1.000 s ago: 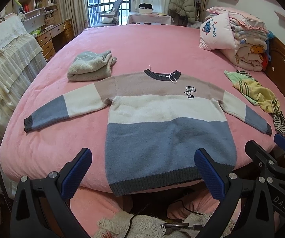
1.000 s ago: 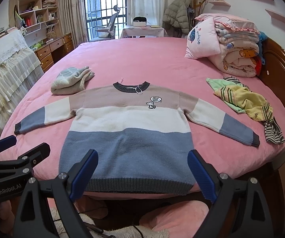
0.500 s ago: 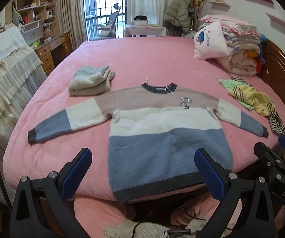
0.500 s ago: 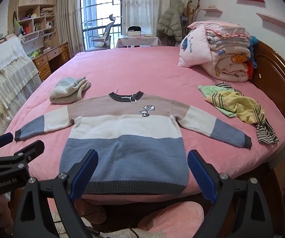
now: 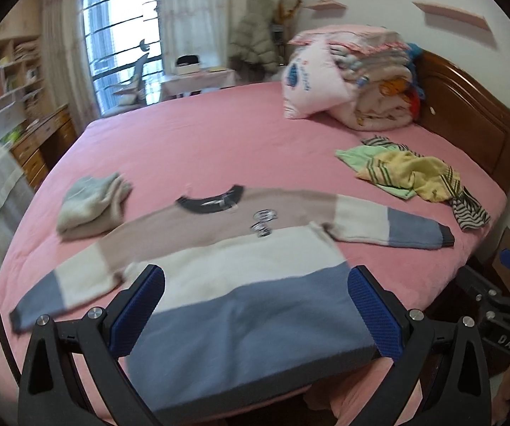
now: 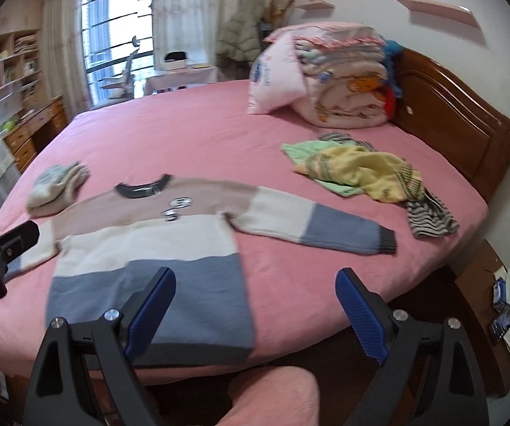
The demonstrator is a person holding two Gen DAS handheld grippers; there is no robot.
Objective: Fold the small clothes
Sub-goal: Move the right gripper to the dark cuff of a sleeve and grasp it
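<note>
Pink bedding covers the bed point(image 5: 219, 135), where a folded grey garment point(image 5: 91, 206) lies at the left, just beside the striped sweater point(image 5: 240, 284) spread flat near the front edge with both sleeves out. Further right sits a crumpled yellow and green pile point(image 6: 357, 170); the left gripper point(image 5: 255, 312) and right gripper point(image 6: 255, 312) both hover with jaws wide apart, gripping nothing

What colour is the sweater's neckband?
Dark grey; the sweater's neckband shows best in the right wrist view.
</note>
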